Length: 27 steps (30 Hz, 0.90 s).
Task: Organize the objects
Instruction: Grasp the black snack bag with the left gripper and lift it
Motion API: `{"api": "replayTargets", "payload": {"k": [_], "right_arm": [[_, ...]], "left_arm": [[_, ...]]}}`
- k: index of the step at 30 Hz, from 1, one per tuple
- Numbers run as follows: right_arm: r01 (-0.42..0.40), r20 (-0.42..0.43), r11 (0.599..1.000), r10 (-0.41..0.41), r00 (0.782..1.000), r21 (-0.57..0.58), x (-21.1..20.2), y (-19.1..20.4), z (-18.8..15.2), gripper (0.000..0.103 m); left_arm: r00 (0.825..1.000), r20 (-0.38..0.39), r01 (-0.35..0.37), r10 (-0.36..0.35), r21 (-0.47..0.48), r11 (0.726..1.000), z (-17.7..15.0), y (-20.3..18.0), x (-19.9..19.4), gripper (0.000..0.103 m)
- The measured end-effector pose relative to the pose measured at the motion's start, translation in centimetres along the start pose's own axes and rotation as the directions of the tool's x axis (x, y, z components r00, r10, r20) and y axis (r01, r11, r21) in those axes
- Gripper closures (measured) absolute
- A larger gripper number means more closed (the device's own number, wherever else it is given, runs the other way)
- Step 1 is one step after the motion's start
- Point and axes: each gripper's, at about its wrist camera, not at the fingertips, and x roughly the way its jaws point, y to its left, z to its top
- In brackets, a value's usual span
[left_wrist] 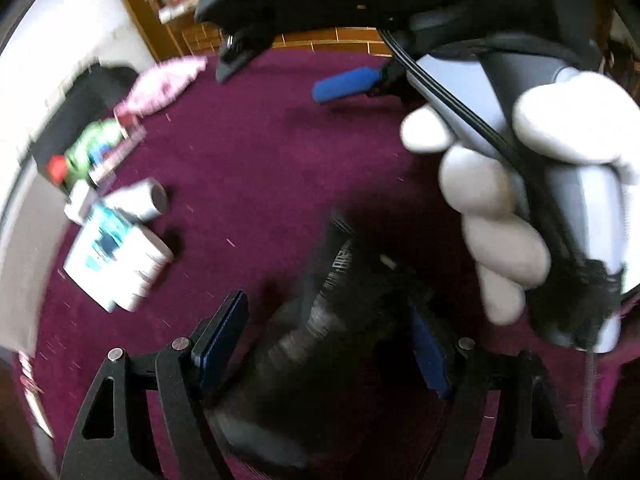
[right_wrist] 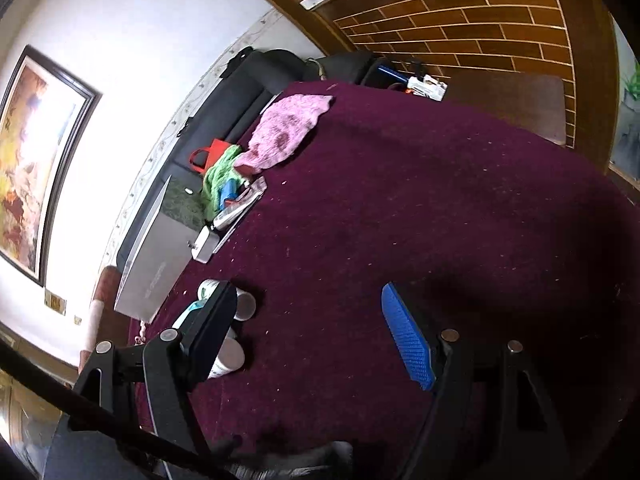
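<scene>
Though illegible, white lettering [left_wrist: 341, 261] on dark bottle [left_wrist: 308, 328] in left hand-held gripper [left_wrist: 326, 309].

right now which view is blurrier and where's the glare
Left wrist view: motion blur smears the white bottles and the dark object between the left gripper fingers. Right wrist view: sharp, but the white wall and framed picture are blown out.

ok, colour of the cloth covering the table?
Dark maroon cloth, plain and lint-speckled; clearest in the right wrist view.
</scene>
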Motion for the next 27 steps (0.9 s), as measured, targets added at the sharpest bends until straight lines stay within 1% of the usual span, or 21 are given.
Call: {"api": "replayTargets", "payload": {"k": [2, 3, 4, 6, 8, 9, 10, 11, 12, 13, 15, 16, 17, 19, 20, 22, 23, 24, 25, 26, 27], "right_arm": [[0.001, -0.012, 1.0, -0.001, 1.0, 0.008, 0.2, -0.1, 0.0, 0.028], [-0.002, -0.018, 1.0, 0.002, 1.0, 0.01, 0.3, -0.1, 0.0, 0.028], [-0.004, -0.02, 1.0, 0.004, 1.0, 0.011, 0.3, 0.0, 0.0, 0.028], [-0.005, -0.019, 1.0, 0.005, 1.0, 0.009, 0.3, 0.1, -0.1, 0.028], [-0.004, -0.024, 1.0, 0.004, 1.0, 0.003, 0.4, 0.2, -0.2, 0.028], [-0.003, -0.027, 1.0, 0.003, 1.0, 0.002, 0.5, 0.3, -0.3, 0.028], [-0.001, -0.031, 1.0, 0.001, 1.0, -0.001, 0.6, 0.3, -0.4, 0.028], [0.0, -0.036, 1.0, 0.0, 0.999, -0.004, 0.7, 0.4, -0.5, 0.028], [0.0, -0.04, 1.0, -0.001, 0.999, -0.007, 0.8, 0.4, -0.6, 0.028], [0.002, -0.044, 1.0, -0.002, 0.999, -0.012, 0.9, 0.4, -0.7, 0.028], [-0.006, -0.052, 1.0, 0.005, 0.999, -0.016, 1.0, 0.5, -0.7, 0.028], [-0.016, -0.056, 1.0, 0.015, 0.998, -0.021, 1.0, 0.6, -0.7, 0.028], [-0.019, -0.054, 0.999, 0.017, 0.998, -0.027, 1.0, 0.7, -0.8, 0.028], [-0.033, -0.059, 0.998, 0.03, 0.998, -0.05, 1.1, 1.1, -1.0, 0.028], [-0.04, -0.067, 0.997, 0.036, 0.997, -0.063, 1.3, 1.4, -1.1, 0.028], [-0.053, -0.088, 0.994, 0.044, 0.995, -0.101, 1.8, 2.1, -1.6, 0.028], [-0.062, -0.1, 0.991, 0.05, 0.994, -0.121, 2.0, 2.5, -1.8, 0.028], [-0.073, -0.111, 0.987, 0.058, 0.992, -0.145, 2.3, 3.0, -2.2, 0.028], [-0.084, -0.121, 0.979, 0.062, 0.991, -0.183, 2.5, 3.7, -2.7, 0.028], [-0.091, -0.131, 0.971, 0.064, 0.989, -0.219, 2.7, 4.3, -3.1, 0.028], [-0.1, -0.142, 0.963, 0.066, 0.988, -0.249, 3.0, 4.9, -3.7, 0.028]], "left_arm": [[0.999, -0.052, 0.007, -0.009, -0.03, 1.0, -1.0, -0.4, 0.1, 0.046], [0.998, -0.055, 0.019, -0.022, -0.043, 0.999, -1.6, -0.8, -0.2, 0.056], [0.998, -0.052, 0.032, -0.035, -0.065, 0.997, -2.0, -0.8, -0.5, 0.056], [0.998, -0.051, 0.026, -0.032, -0.118, 0.993, -2.9, -0.8, -0.9, 0.056], [0.999, -0.037, -0.016, 0.01, -0.144, 0.989, -3.4, -0.9, -0.9, 0.056], [0.999, -0.028, -0.039, 0.036, -0.147, 0.988, -3.4, -1.0, -0.8, 0.05], [0.998, -0.011, -0.061, 0.06, -0.156, 0.986, -3.1, -0.9, -0.7, 0.049], [0.997, -0.003, -0.075, 0.076, -0.179, 0.981, -2.7, -0.7, -0.5, 0.046], [0.996, 0.003, -0.089, 0.092, -0.209, 0.974, -2.4, -0.5, -0.2, 0.042], [0.995, 0.013, -0.095, 0.1, -0.234, 0.968, -2.1, -0.3, 0.0, 0.039], [0.994, 0.042, -0.08, 0.096, -0.284, 0.956, -2.1, 0.0, 0.2, 0.041], [0.995, 0.052, -0.06, 0.081, -0.322, 0.945, -2.3, 0.2, 0.1, 0.055], [0.994, 0.071, -0.049, 0.079, -0.358, 0.932, -2.8, 0.4, -0.3, 0.061], [0.988, 0.138, 0.005, 0.062, -0.439, 0.899, -4.2, 0.8, -2.2, 0.063], [0.983, 0.168, 0.016, 0.071, -0.467, 0.884, -5.0, 0.8, -3.2, 0.063], [0.968, 0.215, 0.005, 0.129, -0.53, 0.848, -7.4, 0.9, -6.2, 0.063], [0.962, 0.227, -0.003, 0.152, -0.549, 0.836, -8.3, 0.6, -7.4, 0.063], [0.952, 0.245, -0.009, 0.183, -0.574, 0.819, -9.5, 0.5, -8.9, 0.063], [0.937, 0.274, -0.006, 0.217, -0.609, 0.793, -11.0, 0.4, -10.7, 0.063], [0.928, 0.291, 0.002, 0.233, -0.629, 0.778, -11.8, 0.4, -11.5, 0.063], [0.91, 0.322, 0.019, 0.26, -0.66, 0.751, -13.3, 0.4, -12.9, 0.063]]}}
